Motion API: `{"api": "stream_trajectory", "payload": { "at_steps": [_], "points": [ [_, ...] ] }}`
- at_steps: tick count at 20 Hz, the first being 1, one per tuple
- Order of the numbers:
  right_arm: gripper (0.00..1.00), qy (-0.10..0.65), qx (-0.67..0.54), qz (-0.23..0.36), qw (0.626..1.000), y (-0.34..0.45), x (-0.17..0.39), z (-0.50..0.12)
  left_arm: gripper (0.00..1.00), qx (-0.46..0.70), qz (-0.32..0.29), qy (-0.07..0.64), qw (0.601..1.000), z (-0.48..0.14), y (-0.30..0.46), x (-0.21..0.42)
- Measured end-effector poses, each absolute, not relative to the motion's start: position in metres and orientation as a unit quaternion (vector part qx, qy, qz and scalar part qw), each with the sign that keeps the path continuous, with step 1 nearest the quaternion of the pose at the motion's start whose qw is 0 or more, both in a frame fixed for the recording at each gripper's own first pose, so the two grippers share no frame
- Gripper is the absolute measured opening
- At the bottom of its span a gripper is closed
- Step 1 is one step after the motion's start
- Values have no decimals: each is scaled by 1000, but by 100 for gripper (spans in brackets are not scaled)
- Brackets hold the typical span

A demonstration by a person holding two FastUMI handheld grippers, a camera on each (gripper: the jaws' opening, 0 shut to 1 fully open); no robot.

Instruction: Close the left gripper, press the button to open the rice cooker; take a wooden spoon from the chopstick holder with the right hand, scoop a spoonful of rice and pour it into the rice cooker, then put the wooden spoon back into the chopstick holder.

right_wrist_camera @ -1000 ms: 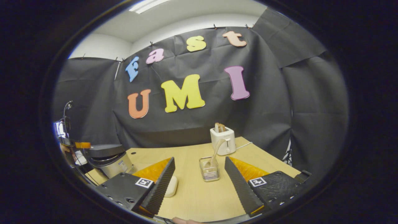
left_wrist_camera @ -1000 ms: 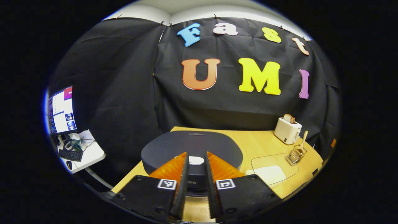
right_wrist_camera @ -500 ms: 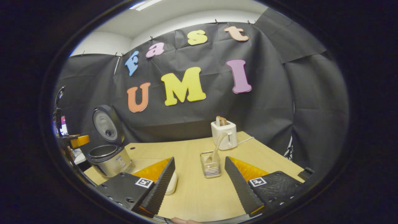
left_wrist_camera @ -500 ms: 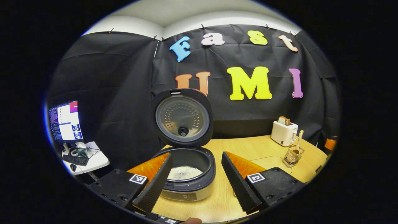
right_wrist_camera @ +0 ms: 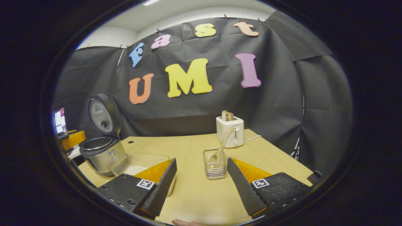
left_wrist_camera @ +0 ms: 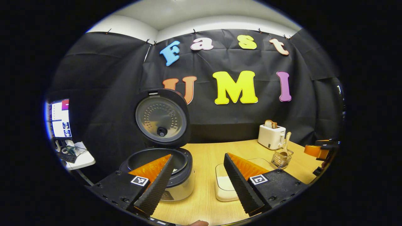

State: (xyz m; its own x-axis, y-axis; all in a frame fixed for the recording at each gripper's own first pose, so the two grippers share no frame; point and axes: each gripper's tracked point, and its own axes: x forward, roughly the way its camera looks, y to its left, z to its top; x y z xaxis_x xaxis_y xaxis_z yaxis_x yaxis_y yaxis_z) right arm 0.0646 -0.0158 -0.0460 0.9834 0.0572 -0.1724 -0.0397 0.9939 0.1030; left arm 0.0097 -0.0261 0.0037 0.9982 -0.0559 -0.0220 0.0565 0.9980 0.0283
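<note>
So the left gripper [left_wrist_camera: 198, 185] is spread wide with nothing between its fingers, hovering over the worktop [left_wrist_camera: 207, 153]. Its left finger overlaps the front rim of the rice cooker [left_wrist_camera: 163, 169], which sits at about 9 o'clock from the gap. The cooker's lid [left_wrist_camera: 161, 117] is flipped all the way up, shiny inner plate facing the camera, around 11 o'clock. Just past the right finger, at 1 o'clock, there's a shallow clear container with rice [left_wrist_camera: 224, 185] lying flat on the wood. Further out at 2 o'clock is the chopstick holder [left_wrist_camera: 282, 158], a little wire basket with the wooden spoon [left_wrist_camera: 286, 144] leaning in it, and the white toaster [left_wrist_camera: 271, 136] right behind. You can spot the other gripper's body at the far right edge.

The right gripper [right_wrist_camera: 201, 183] is also wide open and holding nothing, low over the worktop [right_wrist_camera: 188, 147]. The chopstick holder [right_wrist_camera: 215, 168] sits just beyond the fingertips at 12 to 1 o'clock, between the fingers but not touching either. The wooden spoon [right_wrist_camera: 223, 146] stands bowl-down in it, handle tilted up to the right, toward the toaster [right_wrist_camera: 230, 135] behind. The rice container [right_wrist_camera: 138, 161] peeks out behind the left finger at 10 o'clock, and the open rice cooker [right_wrist_camera: 102, 150] is beyond that, near the worktop's far left edge, with a monitor [right_wrist_camera: 59, 121] behind it.
</note>
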Motion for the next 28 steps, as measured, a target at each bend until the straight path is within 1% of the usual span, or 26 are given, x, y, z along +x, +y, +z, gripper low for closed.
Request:
{"api": "stream_trajectory", "payload": {
  "at_steps": [1,2,3,4,5,6,9,12,13,14,15,16,20,21,22,23,24,25,26,28],
  "points": [
    [96,91,48,22,994,-16,73,-47,100,14,-33,7,999,3,-26,10],
    [92,97,40,23,994,-16,83,-50,100,16,-35,13,999,2,-26,11],
    [96,99,37,22,994,-18,95,-48,100,18,-38,13,999,1,-24,10],
    [92,108,35,13,993,-25,108,-51,100,18,-36,11,999,1,-20,12],
    [92,115,34,5,993,-31,122,-51,100,18,-35,15,999,-1,-16,13],
    [96,121,32,1,992,-34,136,-52,100,15,-30,17,999,-2,-10,13],
    [96,147,35,-8,988,-44,178,-55,100,-5,-17,20,1000,-1,5,17],
    [96,191,49,-14,980,-52,220,-72,100,-4,-7,25,1000,-4,19,20],
    [96,203,55,-20,977,-59,232,-75,100,5,-2,29,1000,-6,23,21],
    [92,215,64,-31,974,-67,245,-83,100,14,3,31,999,-7,29,20],
    [92,224,76,-41,971,-73,257,-87,100,16,7,33,999,-9,33,21],
    [96,233,91,-44,967,-75,268,-93,100,13,8,35,999,-10,35,21],
    [94,266,165,-55,948,-78,304,-112,100,1,4,33,999,-8,35,22],
    [91,272,179,-53,944,-77,307,-115,100,3,4,33,999,-8,36,21],
    [84,277,186,-62,941,-80,309,-120,100,4,5,32,999,-8,36,21],
    [65,280,183,-70,940,-83,308,-124,100,3,4,30,1000,-7,36,23],
    [58,281,182,-71,940,-84,308,-125,100,1,3,30,1000,-8,35,24],
    [45,276,193,-61,940,-78,308,-121,100,-2,4,33,999,-10,35,25],
    [44,274,208,-50,938,-72,308,-117,100,-3,4,35,999,-11,36,24],
    [13,274,213,-54,936,-71,306,-117,100,-2,6,38,999,-12,37,24]
  ]
}}
